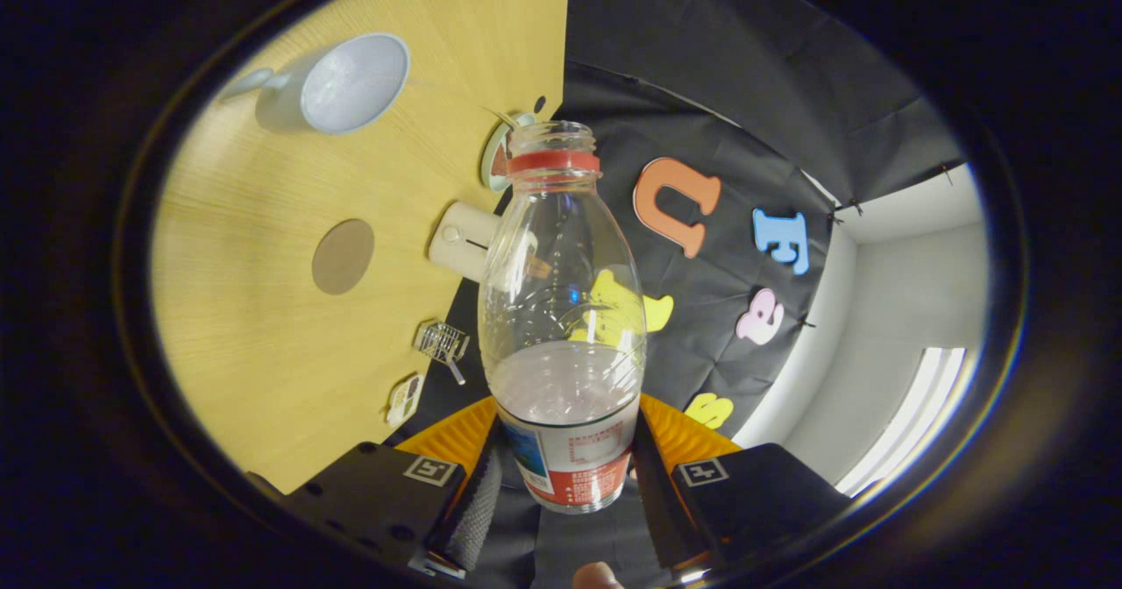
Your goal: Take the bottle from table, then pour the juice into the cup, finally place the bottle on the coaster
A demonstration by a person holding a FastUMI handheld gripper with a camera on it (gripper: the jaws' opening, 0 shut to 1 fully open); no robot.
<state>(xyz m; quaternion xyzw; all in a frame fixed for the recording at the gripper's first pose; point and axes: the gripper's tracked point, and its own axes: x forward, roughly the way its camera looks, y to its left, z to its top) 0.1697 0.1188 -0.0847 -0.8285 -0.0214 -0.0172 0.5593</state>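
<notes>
With the bottle (561, 308) clamped low between the jaws and off the tabletop (254, 326), pouring remains: cup (346, 85) at ten o'clock, coaster (343, 256) at nine.

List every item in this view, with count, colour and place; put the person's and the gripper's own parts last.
bottle: one, clear with a red neck ring, no cap, pale liquid low inside, held between the jaws.
cup: one, pale blue-grey, on the table far beyond the bottle.
coaster: one, brown disc, on the table between the cup and the fingers.
table: one, light wood.
white box: one, at the table's edge beside the bottle.
small wire rack: one, metal, near the table's edge.
round dish: one, pale rim, behind the bottle's neck.
gripper: one, jaws pressing the bottle's labelled base.
fingertip: one, person's, below the bottle.
</notes>
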